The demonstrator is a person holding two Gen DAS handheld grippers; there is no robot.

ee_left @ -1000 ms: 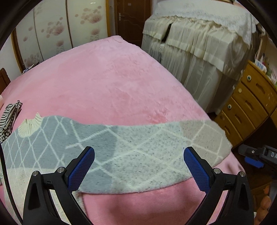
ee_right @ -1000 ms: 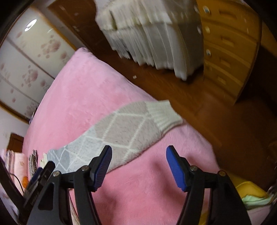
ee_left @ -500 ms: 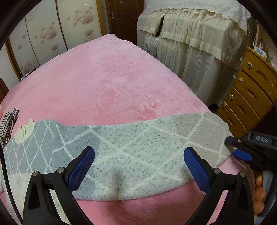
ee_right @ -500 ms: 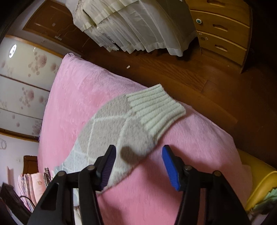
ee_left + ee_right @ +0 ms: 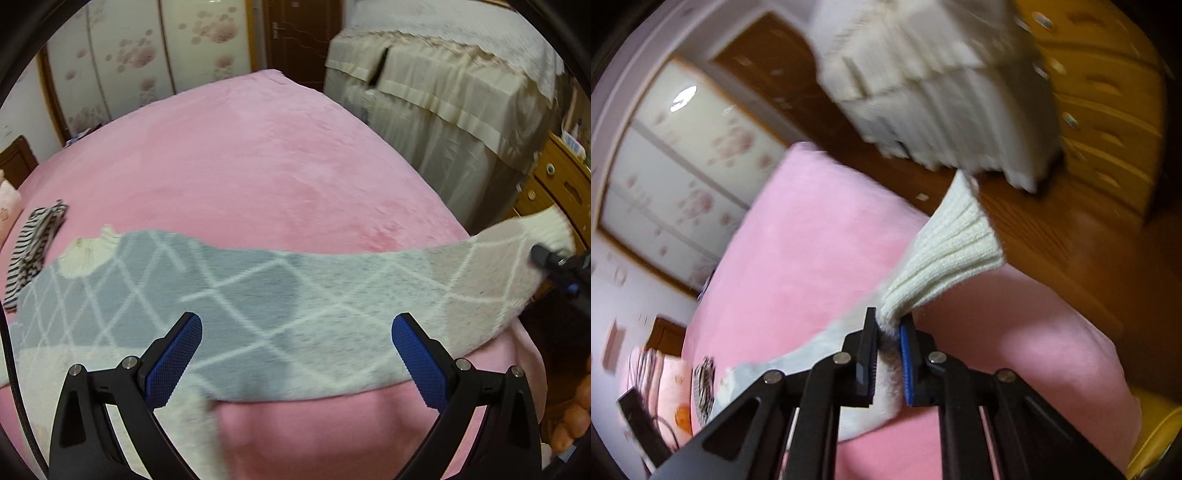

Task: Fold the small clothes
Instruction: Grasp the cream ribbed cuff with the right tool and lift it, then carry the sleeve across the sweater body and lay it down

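A knitted sweater (image 5: 277, 295), grey and cream with a white diamond pattern, lies across the pink bed (image 5: 240, 166). Its long sleeve stretches to the right and ends in a ribbed cream cuff (image 5: 945, 254). My right gripper (image 5: 888, 317) is closing, its pads pressing the sleeve just behind the cuff, and it holds that end raised off the bed. In the left wrist view the right gripper (image 5: 554, 258) shows at the right edge with the sleeve end lifted. My left gripper (image 5: 297, 321) hovers open over the sweater's middle, nothing between its fingers.
A black-and-white striped garment (image 5: 33, 243) lies at the bed's left side. Right of the bed stand cream-draped furniture (image 5: 443, 92) and a wooden dresser (image 5: 561, 192), with wood floor (image 5: 1071, 240) between. A person's hand (image 5: 580, 406) shows at the lower right edge.
The right gripper came down over the sleeve, shut on it behind the cuff and lifted that end. The left gripper stayed open and drifted over the sweater.
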